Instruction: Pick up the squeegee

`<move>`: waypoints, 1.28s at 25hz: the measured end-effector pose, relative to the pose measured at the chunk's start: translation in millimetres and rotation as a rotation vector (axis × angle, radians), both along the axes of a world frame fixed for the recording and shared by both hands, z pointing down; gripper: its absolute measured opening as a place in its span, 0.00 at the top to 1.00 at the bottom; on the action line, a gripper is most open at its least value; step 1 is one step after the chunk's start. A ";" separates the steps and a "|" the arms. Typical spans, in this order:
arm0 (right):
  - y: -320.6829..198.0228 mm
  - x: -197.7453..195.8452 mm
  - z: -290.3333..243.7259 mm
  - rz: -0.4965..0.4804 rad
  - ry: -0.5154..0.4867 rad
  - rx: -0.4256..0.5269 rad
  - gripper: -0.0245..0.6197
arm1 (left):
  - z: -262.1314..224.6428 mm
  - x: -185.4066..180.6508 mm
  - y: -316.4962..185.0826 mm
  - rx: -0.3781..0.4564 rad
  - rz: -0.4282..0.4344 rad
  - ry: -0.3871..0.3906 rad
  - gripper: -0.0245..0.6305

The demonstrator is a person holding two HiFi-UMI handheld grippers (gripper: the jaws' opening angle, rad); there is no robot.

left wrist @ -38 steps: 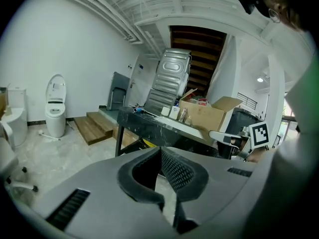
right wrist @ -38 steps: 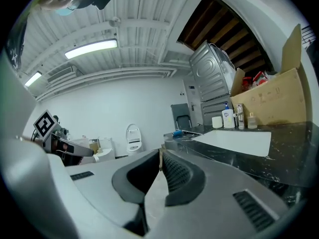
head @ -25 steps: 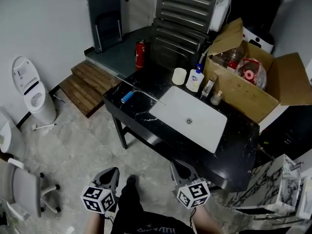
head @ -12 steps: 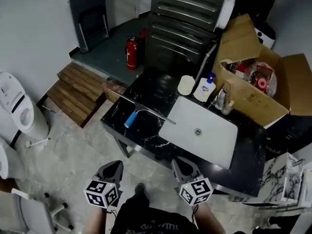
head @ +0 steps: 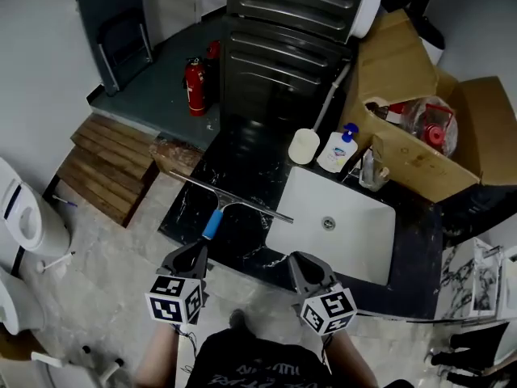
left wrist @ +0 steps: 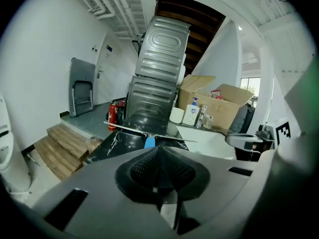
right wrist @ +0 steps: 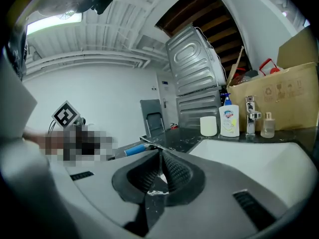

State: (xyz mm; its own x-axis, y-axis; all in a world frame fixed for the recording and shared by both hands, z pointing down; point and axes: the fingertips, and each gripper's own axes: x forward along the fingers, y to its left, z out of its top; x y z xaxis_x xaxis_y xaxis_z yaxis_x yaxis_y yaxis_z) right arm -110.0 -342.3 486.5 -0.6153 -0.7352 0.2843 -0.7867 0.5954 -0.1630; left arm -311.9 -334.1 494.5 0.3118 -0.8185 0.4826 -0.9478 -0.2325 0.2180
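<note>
Both grippers are held low in front of the person's body, side by side, noses pointing forward and a little downward, at the near side of the white basin (head: 355, 234). The left gripper (head: 188, 256) sits off the basin's near-left corner and the right gripper (head: 304, 263) just in front of its near rim. Each carries a cube of black-and-white square markers turned up toward the head camera. In its own view the left gripper (left wrist: 158, 154) has its jaws pressed together with nothing between them. The right gripper (right wrist: 160, 159) is likewise closed and empty, its ribbed black pads meeting in a narrow seam.

The squeegee (head: 231, 203) lies flat on the surface (head: 242, 156), just left of the basin. It is a long, thin metal blade set at a slant, with a short blue handle pointing back toward the left gripper. The surface is glossy black stone with white veining. The basin is a smooth rectangular one with a small round drain.

Behind the basin stand a white cylindrical cup (head: 304, 145) and a white pump bottle (head: 338, 150) with a blue top. To the basin's far right sits an open brown cardboard box (head: 412, 162). Well beyond the basin stands a ribbed grey metal appliance (head: 291, 23), and to the basin's far left are a red fire extinguisher (head: 194, 75) and slatted wooden steps (head: 105, 170).
</note>
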 end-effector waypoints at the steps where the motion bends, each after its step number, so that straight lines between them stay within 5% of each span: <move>1: -5.7 -1.1 1.0 0.010 0.003 -0.001 0.89 | 0.1 -1.3 -10.8 -0.001 0.005 -0.008 0.93; 3: -16.5 -3.8 2.7 0.027 0.009 -0.004 0.89 | 2.4 -1.4 -31.4 -0.014 0.026 -0.013 0.92; 7: -32.8 -6.7 4.7 0.052 0.016 -0.010 0.89 | 9.5 6.5 -68.7 -0.053 0.075 0.002 0.67; 13: -51.3 0.1 11.5 0.100 0.019 -0.028 0.89 | 31.8 15.5 -110.8 -0.141 0.119 -0.082 0.53; 18: -61.2 4.8 15.1 0.131 0.018 -0.039 0.89 | 41.6 19.1 -136.0 -0.144 0.127 -0.112 0.51; 26: -73.2 10.2 18.8 0.161 0.006 -0.049 0.89 | 73.8 21.3 -147.7 -0.301 0.108 -0.143 0.51; 32: -75.2 10.3 18.1 0.163 -0.006 -0.051 0.89 | 84.1 21.2 -147.1 -0.310 0.085 -0.213 0.64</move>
